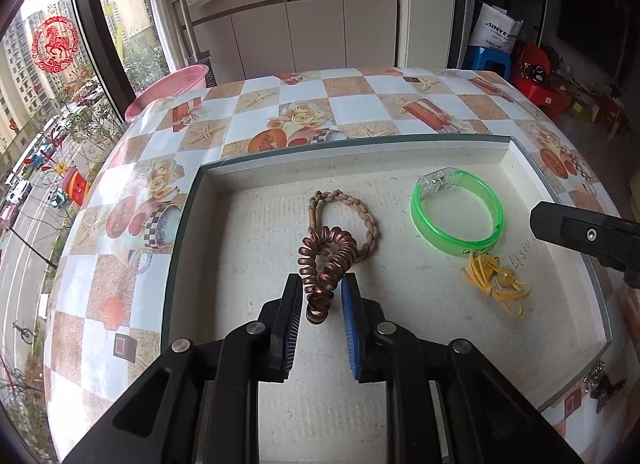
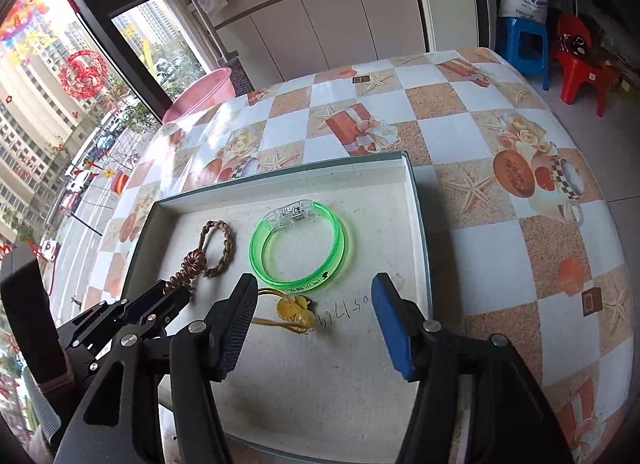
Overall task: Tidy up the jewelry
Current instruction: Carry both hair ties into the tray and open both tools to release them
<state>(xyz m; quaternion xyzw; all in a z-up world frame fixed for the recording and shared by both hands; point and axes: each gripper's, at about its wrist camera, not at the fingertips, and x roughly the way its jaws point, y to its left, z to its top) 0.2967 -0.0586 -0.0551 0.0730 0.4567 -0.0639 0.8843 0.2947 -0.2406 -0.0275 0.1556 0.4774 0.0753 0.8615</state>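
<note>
green bangle (image 1: pixel 457 212); copper coil (image 1: pixel 326 264) — checkered tablecloth (image 1: pixel 360 99)

the coiled bracelet (image 1: pixel 326 260) is looking like shiny copper metal, the green bangle (image 1: pixel 458 211) is showing glossy see-through plastic, and the tray (image 1: pixel 400 344) lining is looking rough, matt and papery

Copper coil bracelet (image 1: pixel 326 264) overlapping braided loop (image 1: pixel 360 215), green bangle (image 1: pixel 456 215) flat, yellow cord charm (image 1: pixel 496 284), perhaps tangled, in tray (image 1: pixel 400 155).

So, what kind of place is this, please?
Probably a home, high in an apartment block: a table with a patterned tablecloth, plastic stools, and a window overlooking a street and towers.
</note>
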